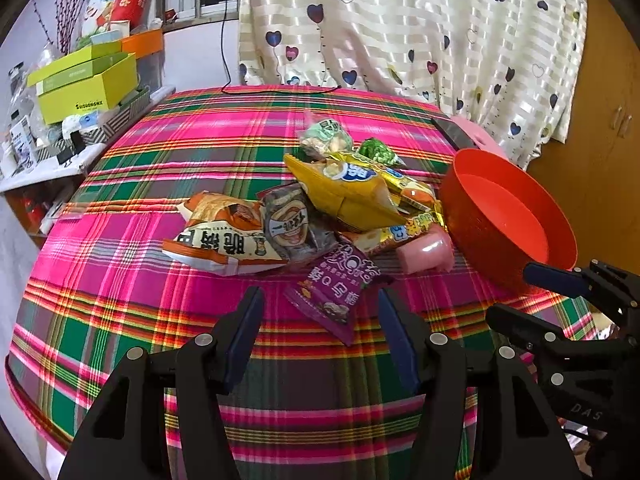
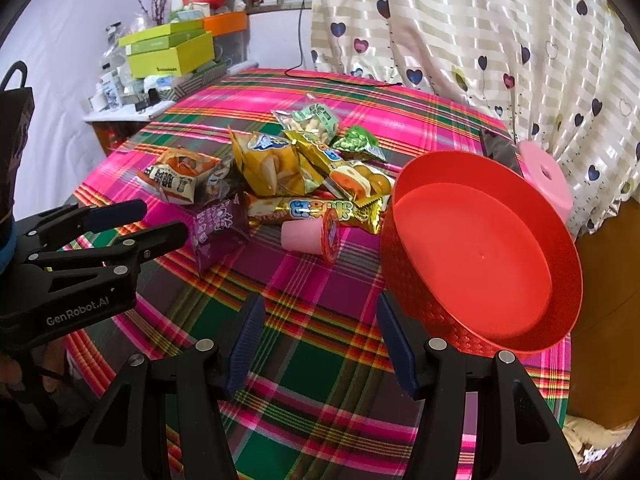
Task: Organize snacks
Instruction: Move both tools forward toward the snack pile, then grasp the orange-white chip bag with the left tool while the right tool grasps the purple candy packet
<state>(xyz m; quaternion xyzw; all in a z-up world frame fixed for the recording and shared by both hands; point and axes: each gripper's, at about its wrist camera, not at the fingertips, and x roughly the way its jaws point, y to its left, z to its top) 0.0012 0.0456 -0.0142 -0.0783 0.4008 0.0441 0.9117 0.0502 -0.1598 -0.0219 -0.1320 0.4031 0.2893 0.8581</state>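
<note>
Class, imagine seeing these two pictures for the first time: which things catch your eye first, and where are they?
The pink, green and red plaid tablecloth fills both views. A pile of snack packets lies mid-table, a purple packet nearest. The empty red bowl sits right of the pile.

Both wrist views angled down, close over table (image 1: 120, 312), sharing snack pile (image 2: 280, 168)

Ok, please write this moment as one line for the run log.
stage: before first pick | left gripper: open, empty, over purple packet | right gripper: open, empty | red bowl: empty | snack pile: on tablecloth
</note>
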